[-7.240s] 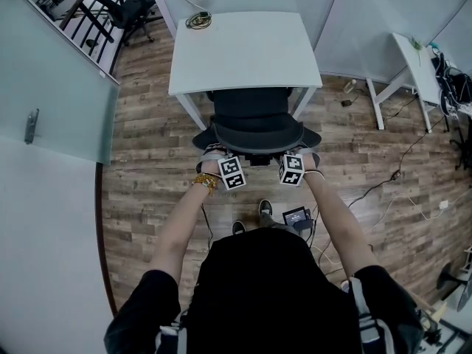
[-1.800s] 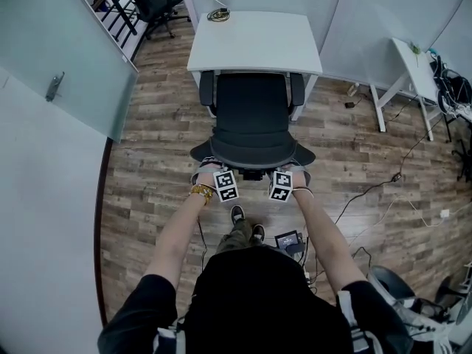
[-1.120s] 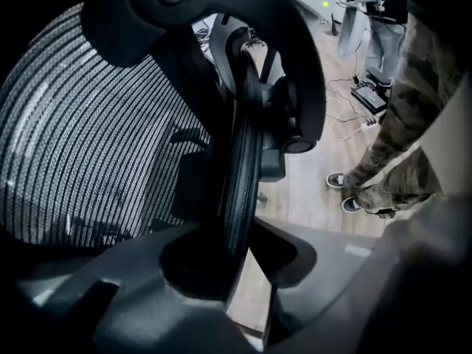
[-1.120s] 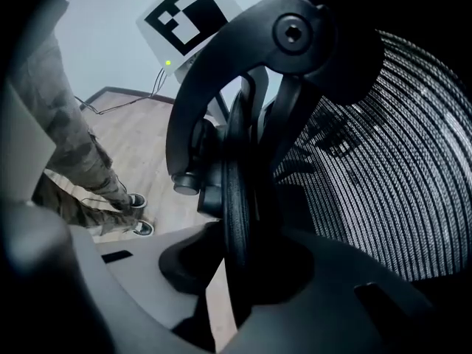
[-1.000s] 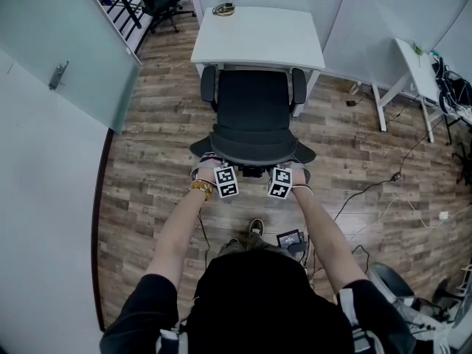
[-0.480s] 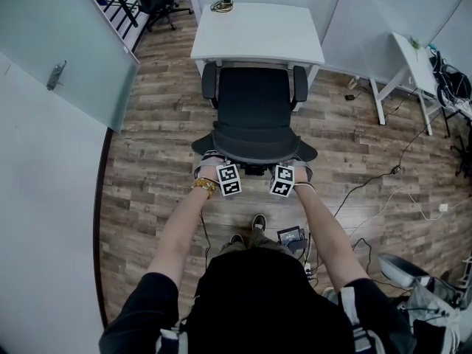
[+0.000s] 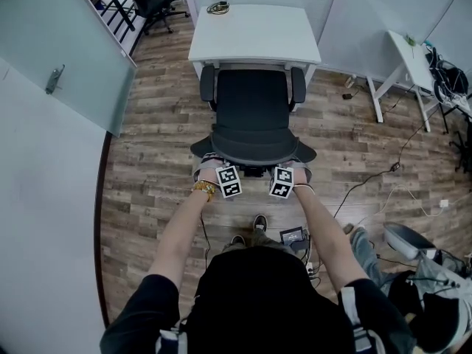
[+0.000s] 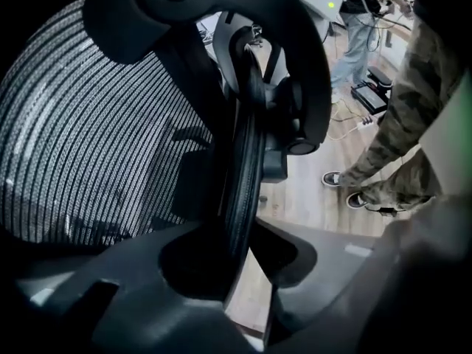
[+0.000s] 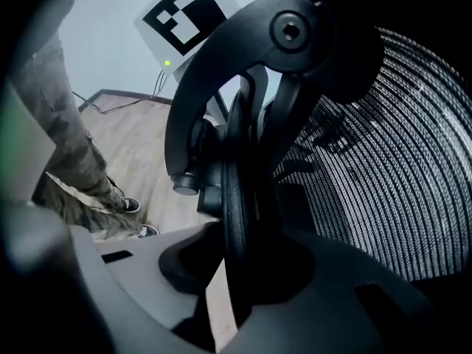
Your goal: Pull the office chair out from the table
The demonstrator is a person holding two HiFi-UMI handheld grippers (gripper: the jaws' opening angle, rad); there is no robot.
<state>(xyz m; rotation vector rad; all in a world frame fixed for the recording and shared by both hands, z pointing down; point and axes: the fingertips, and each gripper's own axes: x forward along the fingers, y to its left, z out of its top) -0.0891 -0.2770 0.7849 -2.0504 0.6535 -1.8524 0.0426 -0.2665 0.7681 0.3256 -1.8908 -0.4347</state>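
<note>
Though seemingly solid overhead, mesh backrest (image 8: 88, 139)

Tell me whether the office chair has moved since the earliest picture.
Yes. The office chair has come out from under the white table, toward the person; its seat and armrests now show.

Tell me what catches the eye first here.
A black office chair fills the middle of the head view, pulled out from the white table beyond it. The left gripper and right gripper both clamp its mesh backrest's top rim; the left's jaws have just eased open slightly.
</note>
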